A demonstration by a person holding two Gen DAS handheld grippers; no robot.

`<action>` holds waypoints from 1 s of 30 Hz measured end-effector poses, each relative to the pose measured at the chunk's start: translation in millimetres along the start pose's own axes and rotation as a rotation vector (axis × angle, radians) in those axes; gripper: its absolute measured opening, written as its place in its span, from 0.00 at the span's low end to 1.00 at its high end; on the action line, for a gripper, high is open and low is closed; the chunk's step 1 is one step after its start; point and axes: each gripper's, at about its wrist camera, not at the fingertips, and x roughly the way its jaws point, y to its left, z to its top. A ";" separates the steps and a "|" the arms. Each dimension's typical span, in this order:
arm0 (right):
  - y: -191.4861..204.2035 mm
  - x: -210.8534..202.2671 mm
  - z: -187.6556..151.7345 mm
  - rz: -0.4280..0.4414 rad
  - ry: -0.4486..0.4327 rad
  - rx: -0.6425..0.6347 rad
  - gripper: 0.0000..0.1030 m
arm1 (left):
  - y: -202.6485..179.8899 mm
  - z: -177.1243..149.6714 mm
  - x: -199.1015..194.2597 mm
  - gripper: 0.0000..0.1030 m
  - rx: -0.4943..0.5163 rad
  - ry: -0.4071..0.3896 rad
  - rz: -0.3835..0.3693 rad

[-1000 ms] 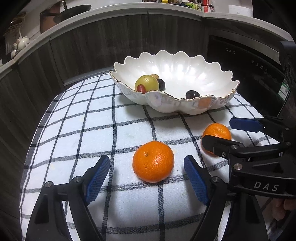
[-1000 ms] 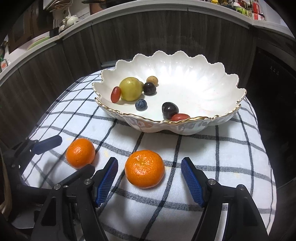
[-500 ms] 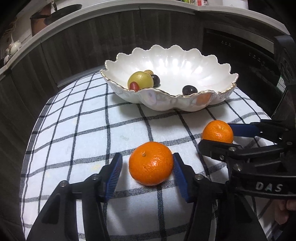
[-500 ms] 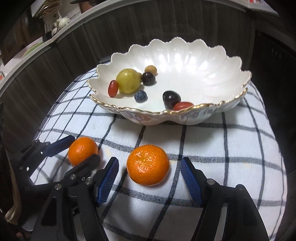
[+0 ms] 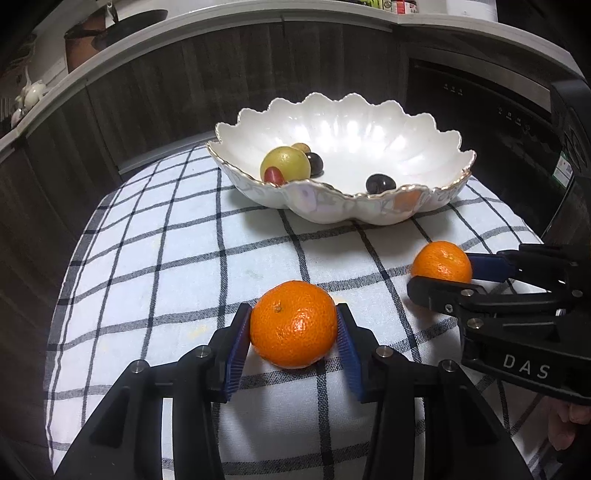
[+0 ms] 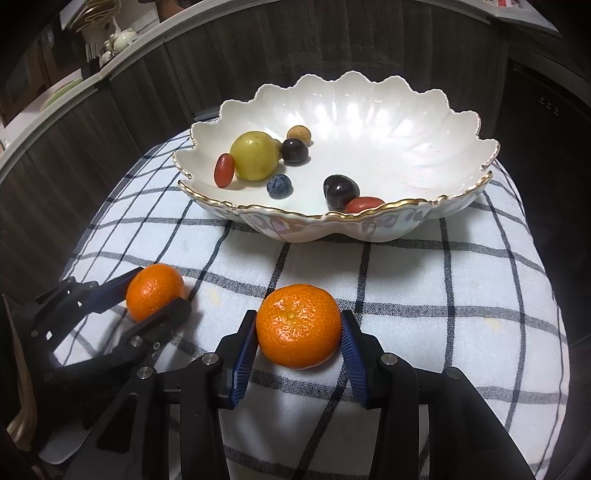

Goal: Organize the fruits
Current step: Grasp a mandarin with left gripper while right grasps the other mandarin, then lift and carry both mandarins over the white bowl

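The left tool [image 5: 293,328] has its blue pads against both flanks of an orange [image 5: 293,329] and its jaws are closing on it; the fruit sits on the bench. The right tool [image 6: 298,332] does the same with a second orange [image 6: 298,325], pads pressed to either side, jaws closing. In the left view the right tool [image 5: 441,275] shows off to the right, its orange [image 5: 441,263] partly covered by the black finger. In the right view the left tool [image 6: 155,299] shows off to the left with its orange [image 6: 154,291].

Under both tools lies a white cloth [image 6: 424,302] with a dark check, draped over the bench and rounded at the edges. Ahead of the tools stands a white scalloped bowl [image 6: 388,122] with a gilt rim. It holds a yellow-green fruit [image 6: 255,156], two dark plums [image 6: 340,190], a blueberry [image 6: 279,185], two red oval fruits [image 6: 224,170] and a small tan one [image 6: 298,133].

Beyond the bowl runs dark wood panelling [image 5: 184,85] under a pale counter edge [image 5: 221,22]. Jars and crockery on top are too small to make out. To the right of the left tool is a dark appliance front [image 5: 480,110].

A bit of a hand [image 5: 565,424] shows at the lower right of the left view, mostly cut off. The near bowl wall hides part of the fruit in the left view.
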 end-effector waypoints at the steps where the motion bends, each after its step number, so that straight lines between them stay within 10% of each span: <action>1: 0.1 -1.6 0.0 -0.002 -0.003 0.000 0.43 | 0.3 0.6 -1.5 0.43 -0.001 -0.003 0.001; 30: 5.8 -74.1 27.5 -0.048 -0.156 -0.008 0.43 | 11.0 45.2 -58.0 0.43 -0.047 -0.105 0.015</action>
